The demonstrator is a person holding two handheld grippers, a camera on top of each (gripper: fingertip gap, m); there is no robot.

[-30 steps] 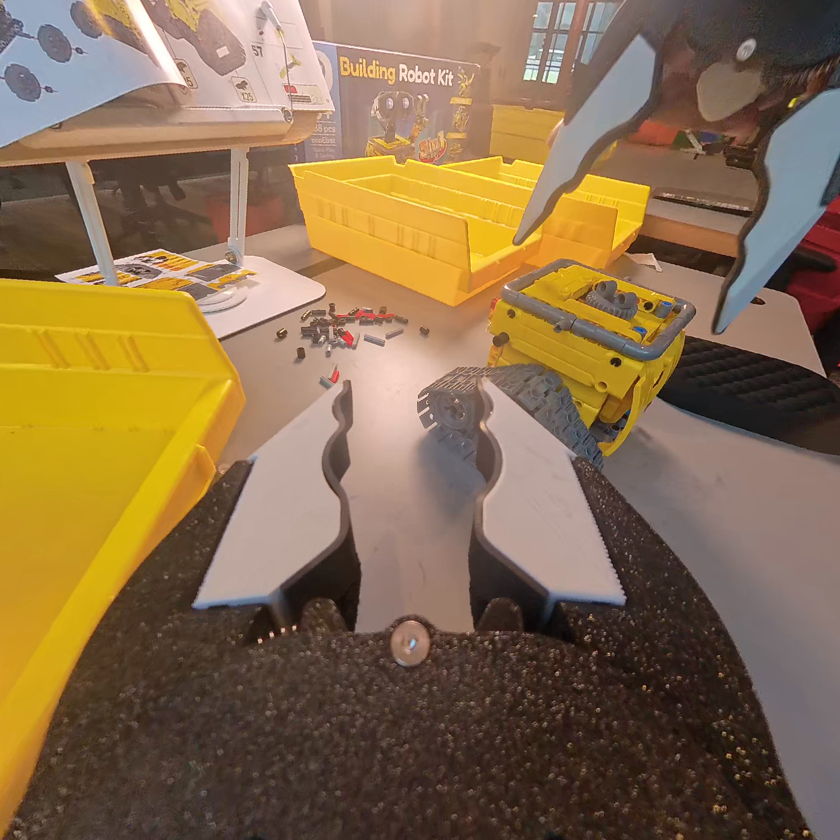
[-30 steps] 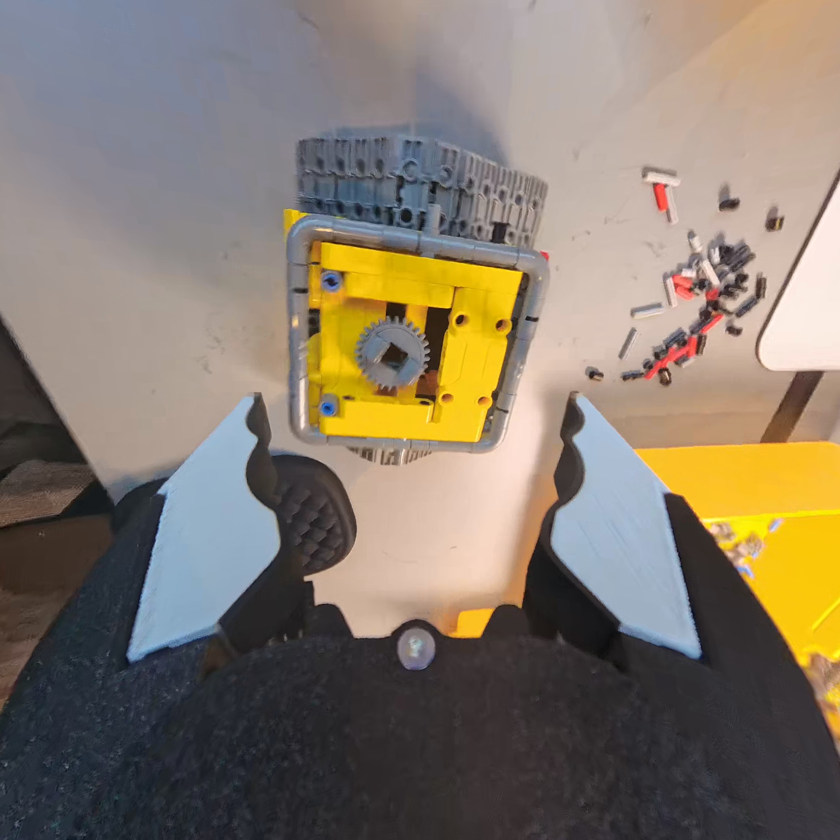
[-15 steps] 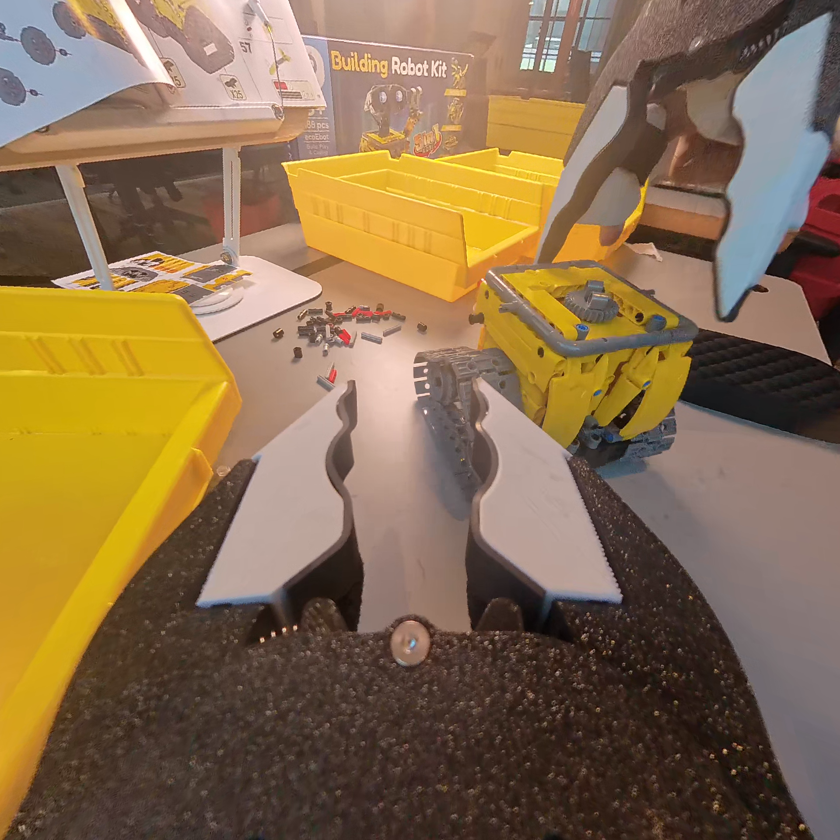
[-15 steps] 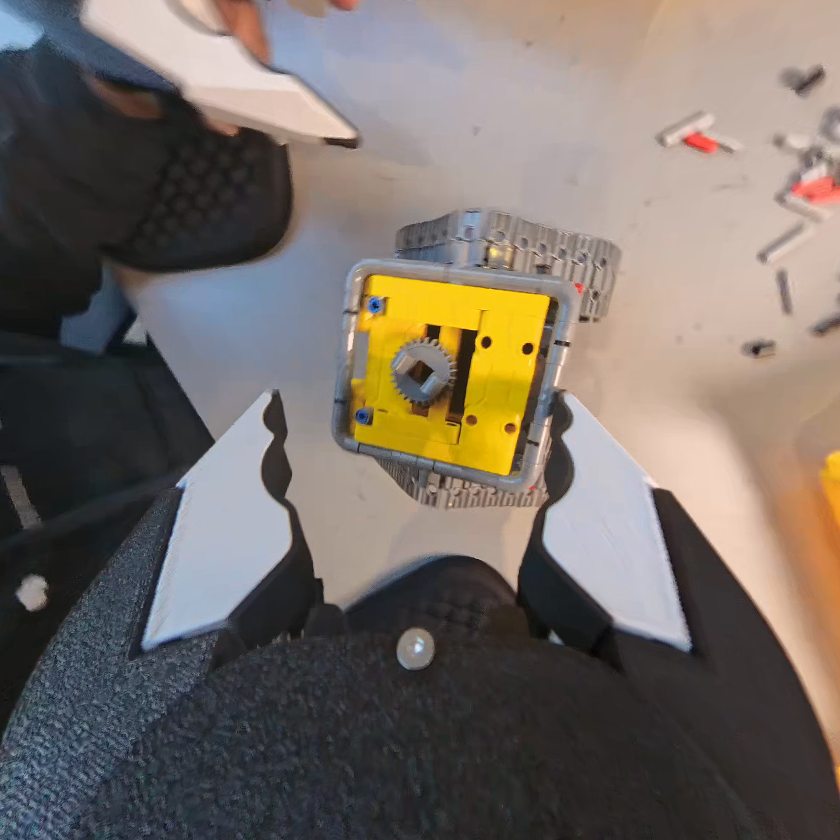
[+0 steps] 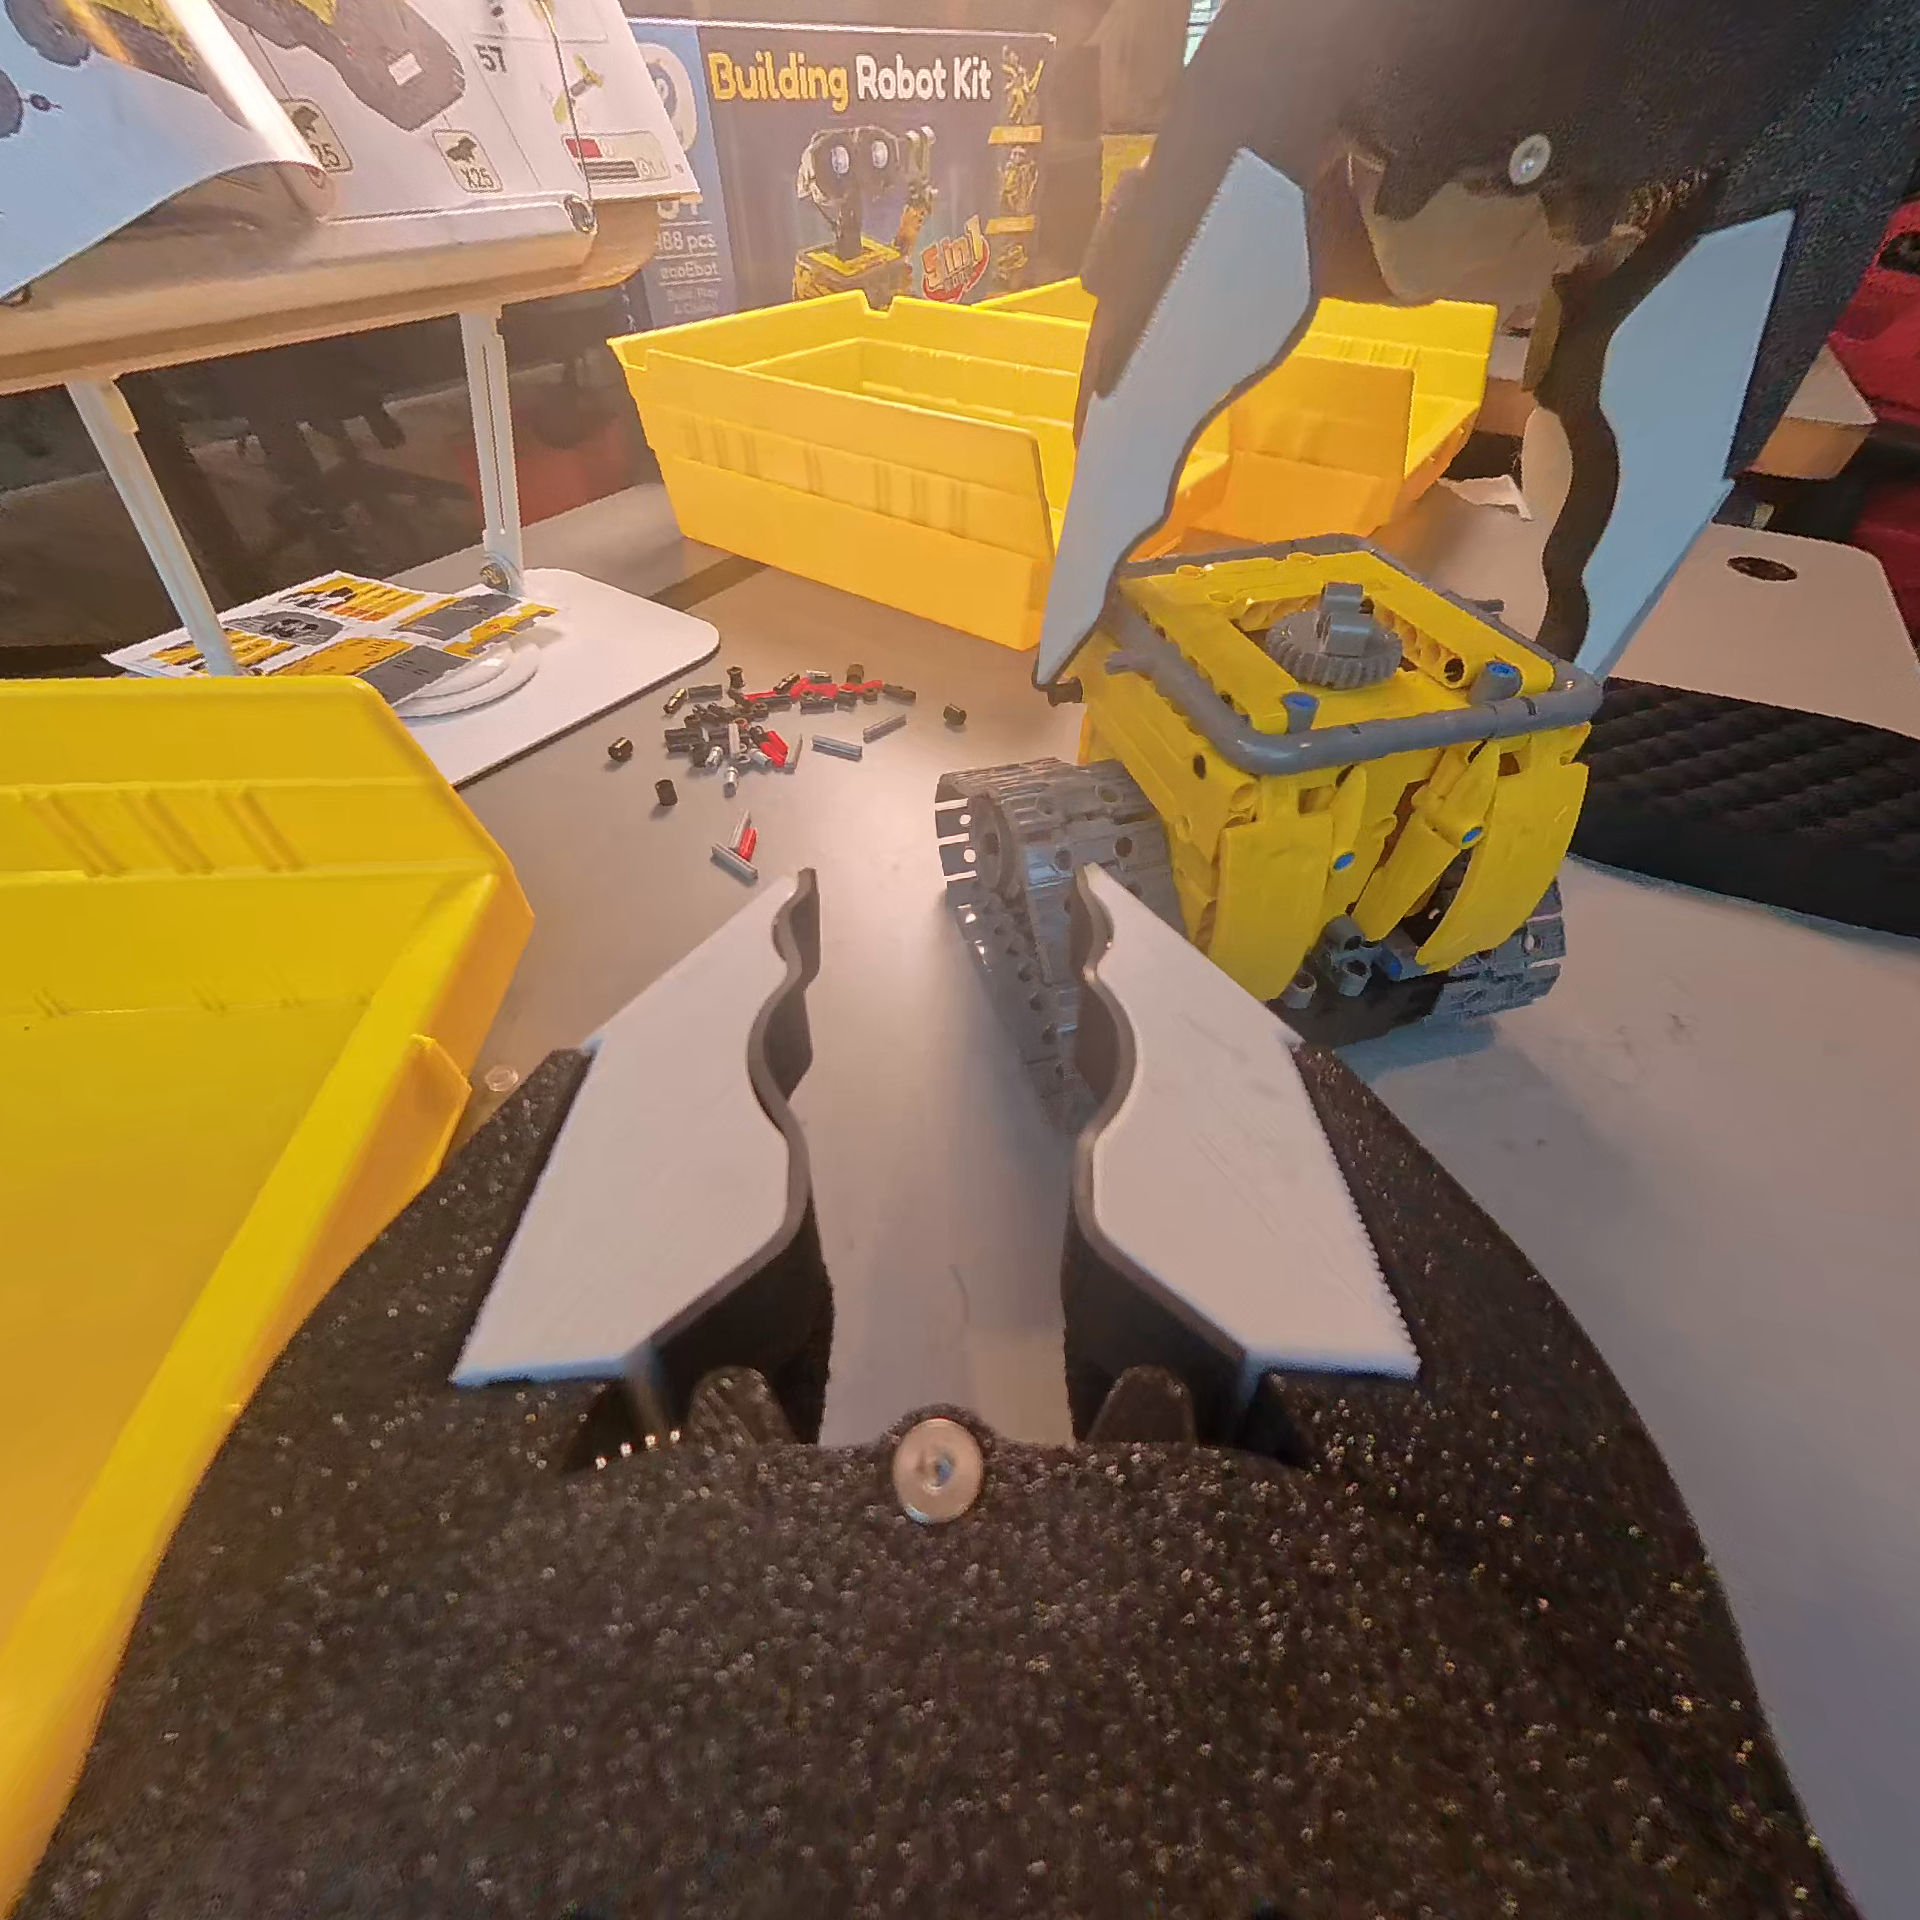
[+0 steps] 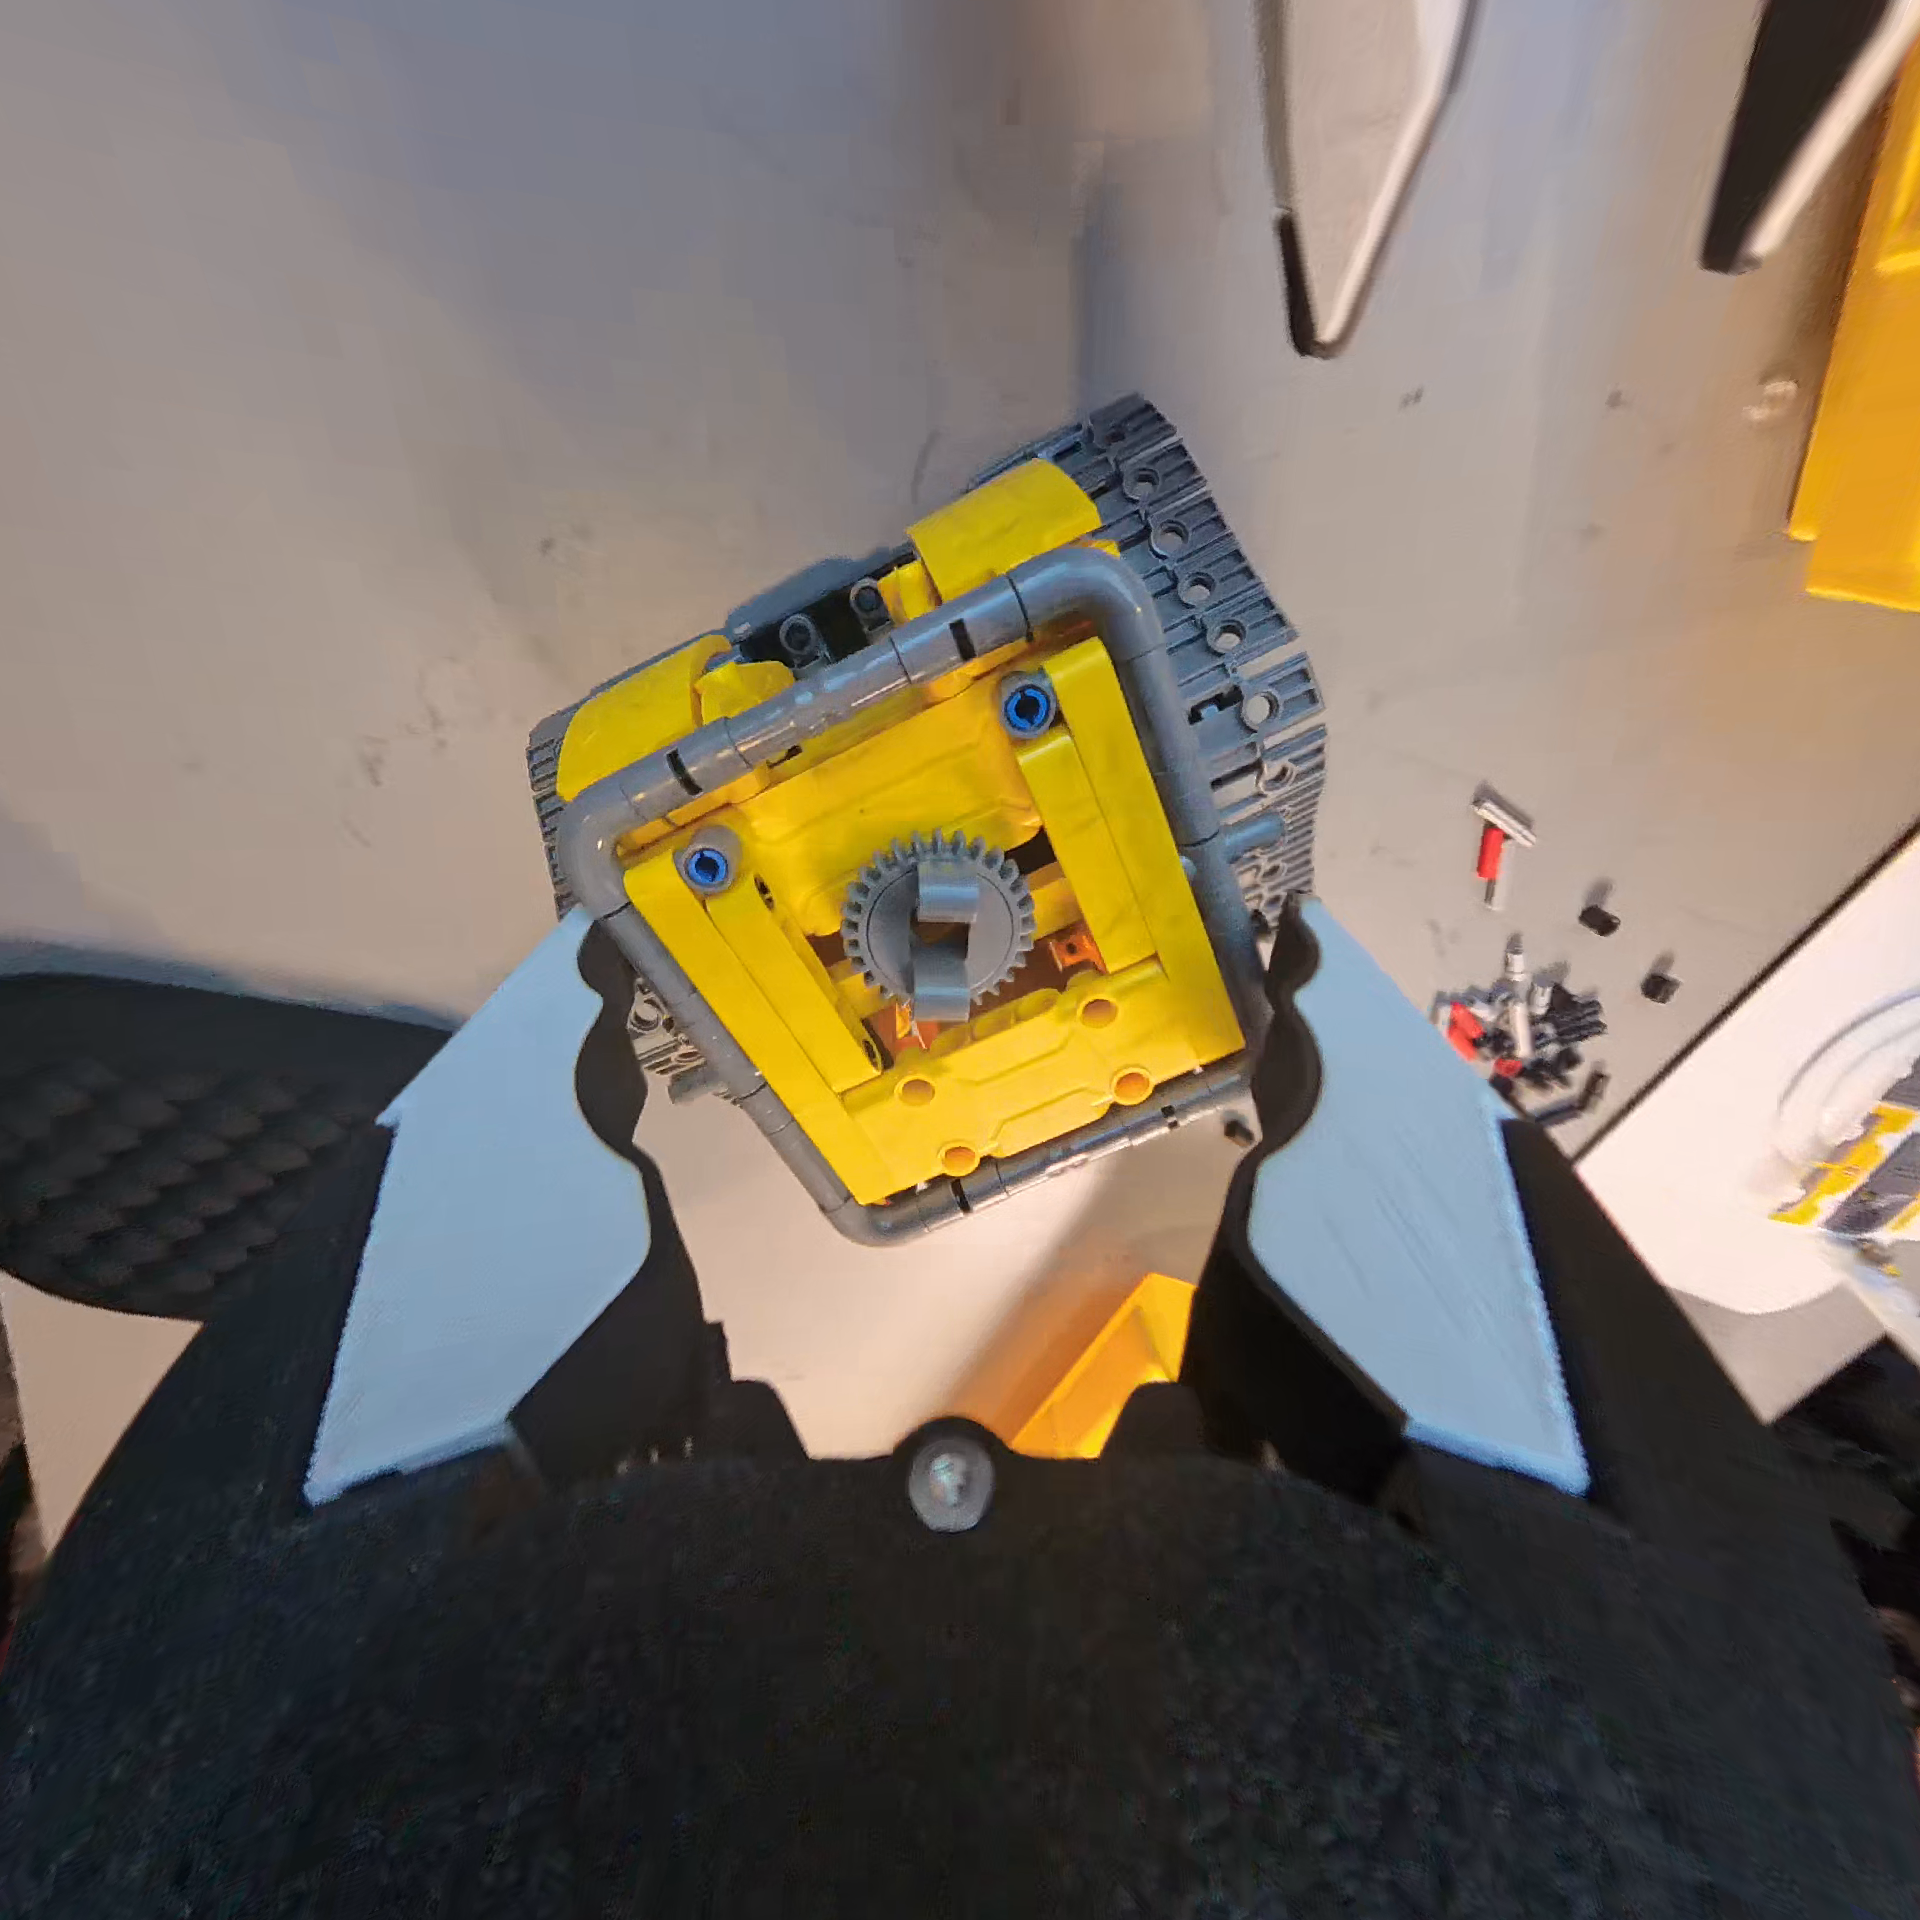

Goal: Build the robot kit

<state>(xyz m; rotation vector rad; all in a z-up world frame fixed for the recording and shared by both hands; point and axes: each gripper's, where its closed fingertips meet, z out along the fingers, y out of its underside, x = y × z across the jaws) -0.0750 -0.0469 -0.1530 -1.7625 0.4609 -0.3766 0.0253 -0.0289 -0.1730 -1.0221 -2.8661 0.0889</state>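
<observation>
A yellow brick-built robot body (image 5: 1340,821) with grey tracks and a grey top frame stands upright on the grey table (image 5: 1662,1143). A grey gear (image 6: 883,935) sits on its top. My right gripper (image 6: 940,925) points down over it, open, with one fingertip at each side of the top frame; it also shows in the left wrist view (image 5: 1320,670). My left gripper (image 5: 940,894) is open and empty, low over the table, its right fingertip beside the model's left track (image 5: 997,862). It also shows in the right wrist view (image 6: 1517,301).
A pile of small black, grey and red pins (image 5: 769,727) lies behind my left gripper. A yellow bin (image 5: 208,935) is at the left, more yellow bins (image 5: 883,447) at the back. A white instruction stand (image 5: 582,665), a kit box (image 5: 852,156) and a black mat (image 5: 1745,810) are around.
The model went from tilted to upright and turned. My right gripper came down from above it until its fingertips flank the top frame. My left gripper stayed open in place.
</observation>
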